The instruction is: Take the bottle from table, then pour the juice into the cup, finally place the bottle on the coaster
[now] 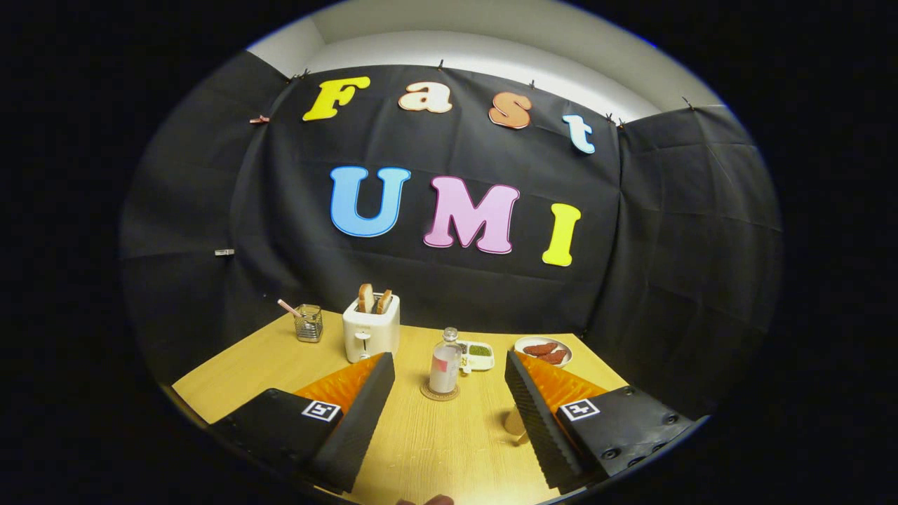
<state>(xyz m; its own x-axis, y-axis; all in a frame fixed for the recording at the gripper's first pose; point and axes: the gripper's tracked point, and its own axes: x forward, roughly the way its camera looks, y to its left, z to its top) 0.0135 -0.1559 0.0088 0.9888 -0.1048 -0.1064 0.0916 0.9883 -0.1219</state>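
The gripper [449, 393] is held low over the wooden table [435, 449], its fingers spread wide with nothing between them. The bottle [445, 363] stands upright just beyond the fingertips, roughly centred in the gap, and is seated on the round coaster [440, 393]. The cup [515, 422] is partly hidden behind the right finger, close to it; its contents cannot be told. Further back a toaster [371, 327] with two slices, a small glass with a straw [307, 322], a small dish of green food [479, 353] and a plate of sausages [544, 350] are noted. Judged from the layout, either the task is at its close, bottle released on the coaster, or the grasp is not yet begun; which cannot be told. If the grasp is pending, a straight advance is called for until both fingers flank the bottle's body, then closing.
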